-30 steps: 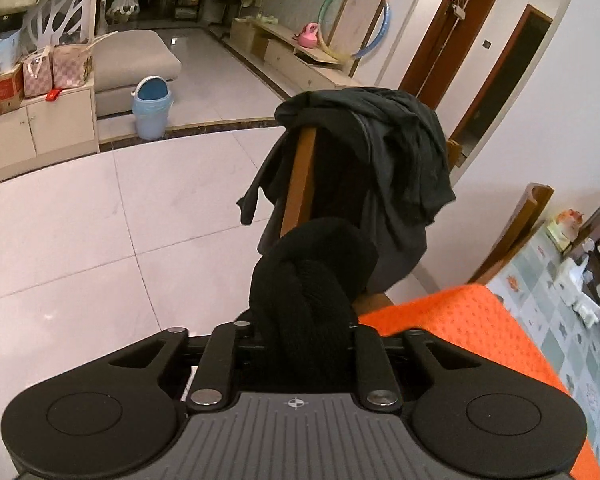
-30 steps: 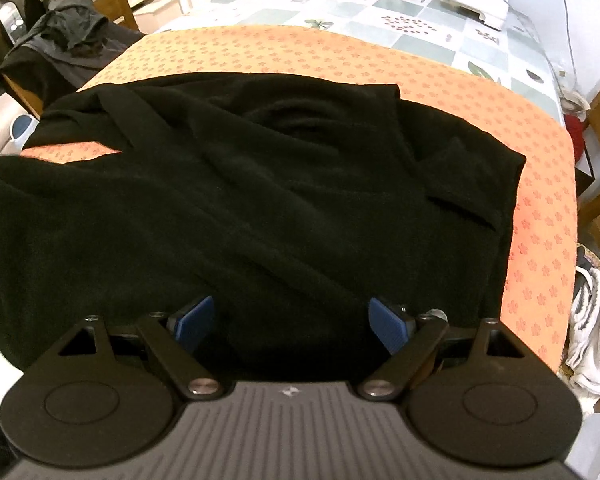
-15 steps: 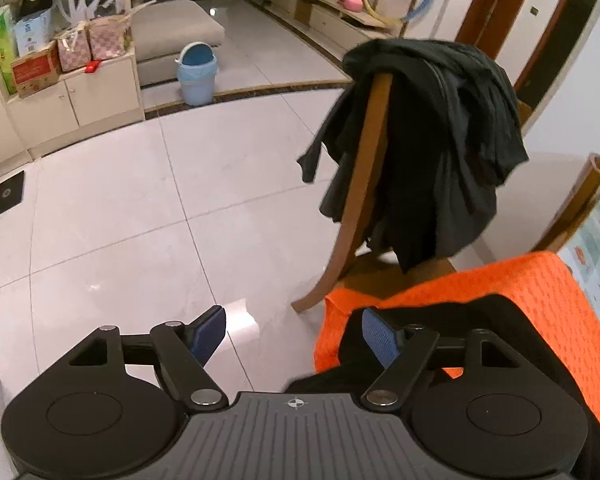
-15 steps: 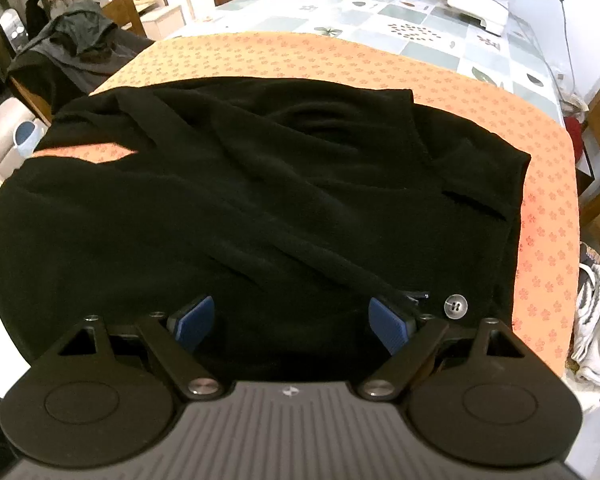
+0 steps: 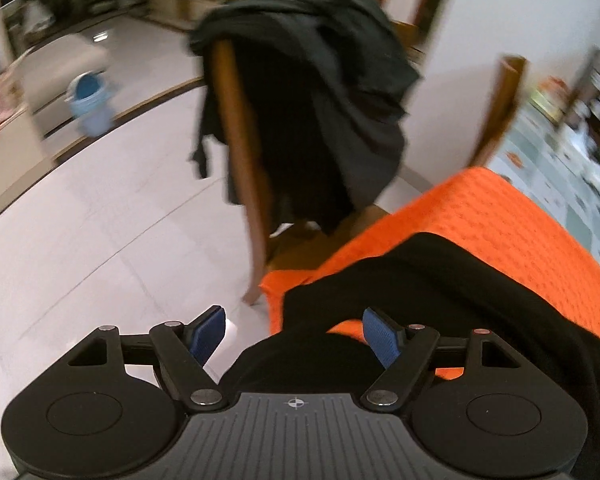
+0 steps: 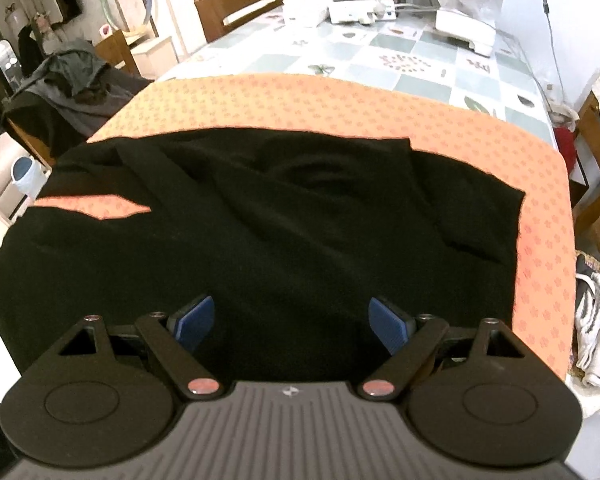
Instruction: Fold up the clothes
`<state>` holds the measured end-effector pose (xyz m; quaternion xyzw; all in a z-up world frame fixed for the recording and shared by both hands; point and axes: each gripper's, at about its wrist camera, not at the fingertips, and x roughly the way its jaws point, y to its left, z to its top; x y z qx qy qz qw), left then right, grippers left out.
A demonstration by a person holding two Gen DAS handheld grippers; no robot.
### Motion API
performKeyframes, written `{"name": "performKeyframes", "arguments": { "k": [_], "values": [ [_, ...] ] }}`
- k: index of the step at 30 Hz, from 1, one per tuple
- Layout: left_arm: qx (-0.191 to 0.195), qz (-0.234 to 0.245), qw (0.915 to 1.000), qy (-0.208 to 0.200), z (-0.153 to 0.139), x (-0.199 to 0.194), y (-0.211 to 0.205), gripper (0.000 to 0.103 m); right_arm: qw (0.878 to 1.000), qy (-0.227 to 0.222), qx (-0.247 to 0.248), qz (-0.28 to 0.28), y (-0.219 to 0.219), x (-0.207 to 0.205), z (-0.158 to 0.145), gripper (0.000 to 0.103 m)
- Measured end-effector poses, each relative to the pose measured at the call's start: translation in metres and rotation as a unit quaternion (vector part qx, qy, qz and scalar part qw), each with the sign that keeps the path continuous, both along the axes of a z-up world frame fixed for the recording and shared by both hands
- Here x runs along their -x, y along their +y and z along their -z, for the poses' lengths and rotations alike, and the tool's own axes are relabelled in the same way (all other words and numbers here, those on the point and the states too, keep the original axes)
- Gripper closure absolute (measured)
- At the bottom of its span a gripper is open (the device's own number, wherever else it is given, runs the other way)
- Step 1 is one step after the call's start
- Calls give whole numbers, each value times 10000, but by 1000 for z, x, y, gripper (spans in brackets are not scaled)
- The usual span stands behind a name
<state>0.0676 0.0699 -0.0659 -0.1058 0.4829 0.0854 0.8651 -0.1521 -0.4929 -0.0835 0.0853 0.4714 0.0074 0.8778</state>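
Note:
A black garment (image 6: 284, 216) lies spread on an orange cloth (image 6: 340, 108) over the table, with a sleeve folded along its left side. My right gripper (image 6: 291, 320) is open and empty just above the garment's near edge. My left gripper (image 5: 296, 332) is open and empty over the garment's left corner (image 5: 440, 280) at the edge of the orange cloth (image 5: 500, 216). The left wrist view is blurred by motion.
A wooden chair draped with dark clothes (image 5: 320, 92) stands left of the table, also in the right wrist view (image 6: 72, 84). White boxes and cables (image 6: 364, 12) sit at the table's far end. A blue bin (image 5: 88, 104) stands on the tiled floor.
My left gripper let go of the black fabric it held a second ago, opened, and swung right toward the table. My right gripper stayed open and drew back slightly.

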Motion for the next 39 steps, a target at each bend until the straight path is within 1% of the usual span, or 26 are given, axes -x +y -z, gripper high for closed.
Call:
{"name": "performKeyframes", "arguments": {
  "k": [4, 6, 8, 9, 12, 14, 16, 19, 21, 25, 29, 32, 35, 36, 37, 38, 39],
  "values": [
    [-59, 723, 9974, -20, 2, -29, -14, 25, 9998, -31, 102, 187, 18, -20, -8, 14],
    [-82, 1104, 9939, -27, 5, -41, -22, 25, 9993, -40, 82, 349, 26, -31, -10, 14],
    [-117, 1586, 9873, -40, 8, -53, -31, 25, 9990, -49, 38, 453, 34, -42, -13, 14],
    [-144, 1829, 9830, -41, 11, -59, -35, 25, 9990, -79, 9, 431, 40, -48, -14, 14],
    [-289, 2611, 9649, -22, 22, -77, -46, 25, 9994, -169, -76, 305, 62, -70, -20, 14],
    [-381, 3015, 9527, 27, 31, -87, -50, 25, 9996, -214, -106, 132, 79, -87, -22, 14],
    [-452, 3314, 9424, 95, 39, -96, -53, 25, 9995, -266, -146, -103, 100, -109, -23, 15],
    [-528, 3658, 9291, 127, 46, -107, -55, 25, 9984, -303, -181, -442, 129, -141, -22, 16],
    [-485, 3801, 9236, 114, 47, -115, -54, 25, 9971, -269, -216, -675, 148, -166, -19, 19],
    [-398, 4007, 9153, 72, 45, -129, -54, 25, 9925, -174, -269, -1178, 183, -214, -10, 23],
    [-322, 4200, 9069, 29, 44, -139, -58, 26, 9855, 56, -230, -1678, 207, -259, 4, 23],
    [-317, 4396, 8976, -17, 43, -144, -63, 25, 9795, 226, -241, -1989, 217, -289, 16, 23],
    [-241, 4628, 8861, 29, 44, -151, -69, 25, 9709, 600, -485, -2267, 221, -316, 30, 24],
    [-190, 4710, 8819, 65, 44, -153, -71, 25, 9682, 687, -530, -2345, 223, -320, 33, 29],
    [-137, 4820, 8760, 106, 44, -155, -74, 25, 9654, 773, -574, -2424, 225, -324, 36, 36],
    [-137, 4923, 8702, 106, 44, -157, -77, 25, 9625, 855, -611, -2500, 227, -329, 39, 39],
    [-138, 5025, 8644, 106, 44, -159, -80, 25, 9612, 876, -547, -2558, 230, -329, 41, 50]
  ]
}}
